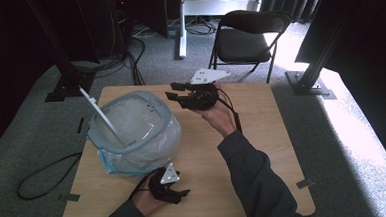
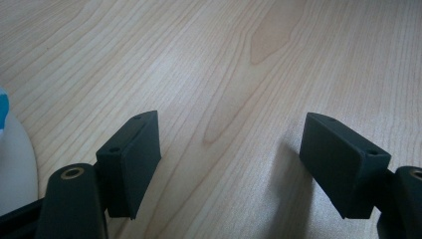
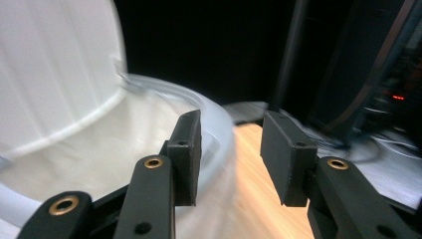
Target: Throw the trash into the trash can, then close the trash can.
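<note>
Right hand-held gripper part open, empty, beside bin

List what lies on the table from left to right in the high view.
Bin with white bag → left gripper → right gripper.

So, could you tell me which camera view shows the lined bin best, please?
The high view: the whole bin sits on the table, lid raised, white liner visible. The right gripper view shows its rim blurred past the right gripper; the left gripper view catches just an edge.
</note>
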The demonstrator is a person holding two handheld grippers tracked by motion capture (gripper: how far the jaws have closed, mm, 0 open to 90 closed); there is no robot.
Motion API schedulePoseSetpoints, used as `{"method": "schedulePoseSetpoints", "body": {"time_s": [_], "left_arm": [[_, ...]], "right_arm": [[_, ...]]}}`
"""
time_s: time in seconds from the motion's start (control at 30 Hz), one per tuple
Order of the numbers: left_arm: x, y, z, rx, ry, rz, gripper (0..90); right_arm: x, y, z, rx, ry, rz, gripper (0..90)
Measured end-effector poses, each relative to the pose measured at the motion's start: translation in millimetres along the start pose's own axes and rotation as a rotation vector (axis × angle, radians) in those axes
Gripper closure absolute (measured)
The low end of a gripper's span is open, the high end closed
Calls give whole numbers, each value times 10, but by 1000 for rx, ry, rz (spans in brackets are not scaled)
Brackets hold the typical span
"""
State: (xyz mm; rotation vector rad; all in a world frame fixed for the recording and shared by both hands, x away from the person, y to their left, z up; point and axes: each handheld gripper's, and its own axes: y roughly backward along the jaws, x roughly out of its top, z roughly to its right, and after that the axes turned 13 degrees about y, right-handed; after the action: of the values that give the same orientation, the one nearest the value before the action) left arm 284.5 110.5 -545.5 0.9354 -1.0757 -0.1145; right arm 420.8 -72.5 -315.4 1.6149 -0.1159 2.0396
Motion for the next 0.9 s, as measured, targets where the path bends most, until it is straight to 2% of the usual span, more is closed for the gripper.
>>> {"method": "schedulePoseSetpoints", "body": {"time_s": [0.2,0.33,0.53,0.67,0.7,0.77,0.9], "left_arm": [[-8,9,-3,-1,7,3,260],[-9,10,-6,-1,4,2,260],[-17,19,1,2,7,4,261],[-15,92,34,25,-4,3,374],[-10,122,30,19,-1,7,401],[1,180,27,13,10,26,456],[14,287,-14,-19,56,60,504]], "right_arm": [[-208,11,52,-68,11,-80,567],[-352,22,134,-82,-25,-100,565],[-505,57,191,-107,-49,-120,566],[-602,116,212,-120,-63,-130,565],[-637,133,226,-126,-70,-135,565],[-694,154,250,-136,-79,-143,565],[-788,177,278,-147,-90,-163,565]]}}
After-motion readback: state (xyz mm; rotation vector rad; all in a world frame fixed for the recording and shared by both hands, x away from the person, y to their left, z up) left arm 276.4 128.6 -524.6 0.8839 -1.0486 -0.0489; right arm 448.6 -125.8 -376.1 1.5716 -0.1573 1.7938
